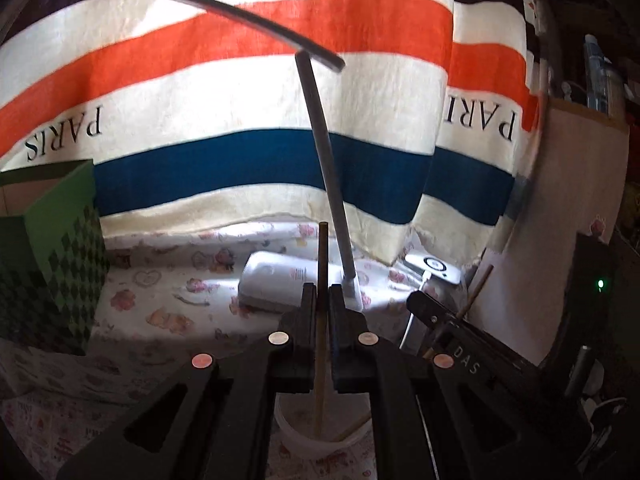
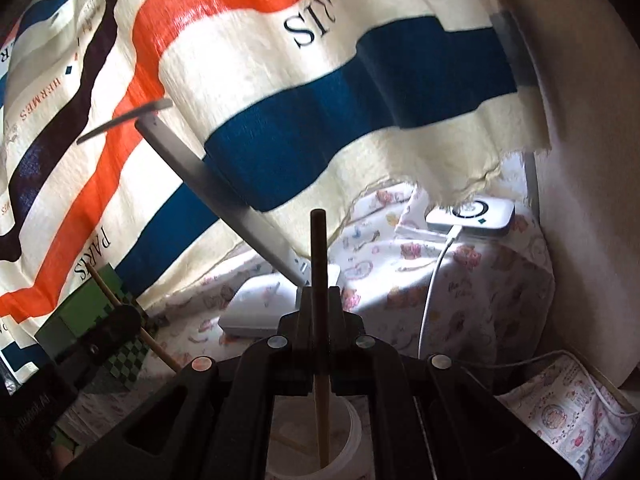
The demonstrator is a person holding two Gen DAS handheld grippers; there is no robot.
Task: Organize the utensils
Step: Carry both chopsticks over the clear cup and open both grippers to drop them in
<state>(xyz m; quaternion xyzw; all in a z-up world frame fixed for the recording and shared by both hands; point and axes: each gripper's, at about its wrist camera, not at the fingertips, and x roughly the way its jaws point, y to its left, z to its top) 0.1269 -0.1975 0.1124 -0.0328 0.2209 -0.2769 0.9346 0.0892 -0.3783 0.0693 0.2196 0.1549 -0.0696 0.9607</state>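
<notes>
My left gripper (image 1: 322, 300) is shut on a wooden chopstick (image 1: 321, 360) held upright; its lower end reaches into a white cup (image 1: 320, 442) below the fingers. My right gripper (image 2: 320, 304) is shut on a second chopstick (image 2: 319, 264), also upright, with its lower end inside the white cup (image 2: 312, 440). Another stick lies in the cup in both views. In the left wrist view the right gripper (image 1: 436, 316) shows at the right with its chopstick (image 1: 476, 290). In the right wrist view the left gripper (image 2: 116, 320) shows at the left with its chopstick (image 2: 132, 320).
A desk lamp (image 1: 324, 152) on a white base (image 1: 276, 280) stands behind the cup. A green checked box (image 1: 52, 256) stands at the left. A striped towel (image 1: 240, 80) hangs at the back. A white charger (image 2: 472, 216) with a cable lies on the floral cloth (image 2: 480, 280) at right.
</notes>
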